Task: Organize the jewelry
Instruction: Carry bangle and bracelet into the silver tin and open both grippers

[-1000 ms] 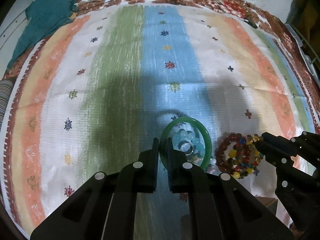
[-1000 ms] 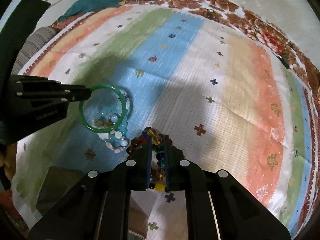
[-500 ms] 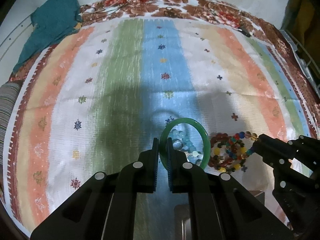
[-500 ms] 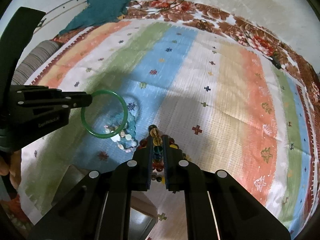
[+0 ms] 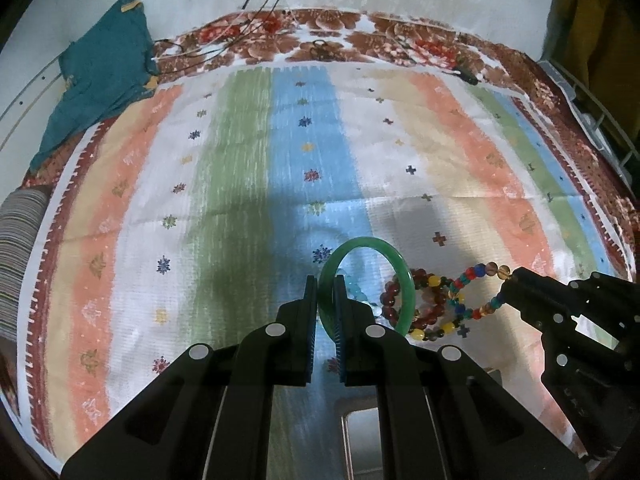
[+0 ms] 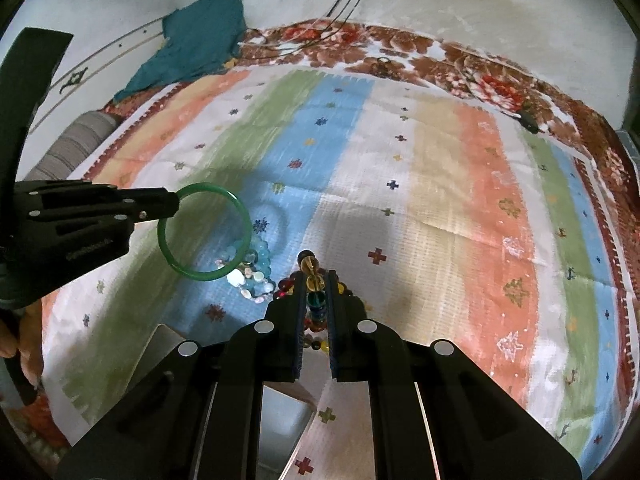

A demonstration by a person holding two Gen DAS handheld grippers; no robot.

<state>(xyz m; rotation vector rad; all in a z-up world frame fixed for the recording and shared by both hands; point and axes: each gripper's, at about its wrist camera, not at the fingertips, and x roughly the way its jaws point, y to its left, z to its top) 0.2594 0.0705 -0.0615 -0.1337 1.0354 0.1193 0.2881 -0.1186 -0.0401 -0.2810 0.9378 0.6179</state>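
1. I count 1 green bangle point(image 5: 405, 280).
2. 1 multicolored bead strand point(image 5: 474, 280).
3. 1 dark red bead bracelet point(image 5: 394, 294).
4. 1 pale blue bead bracelet point(image 6: 262, 256).
5. 1 striped cloth point(image 5: 440, 160).
6. 1 teal cloth point(image 5: 100, 80).

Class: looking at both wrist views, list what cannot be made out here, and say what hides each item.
- Metal container: left wrist view, fingers cover most; contents unseen.
- Pale blue beads: right wrist view, too small and glary to count.
- Multicolored bead bracelet: right wrist view, right hand-held gripper hides its lower loop.
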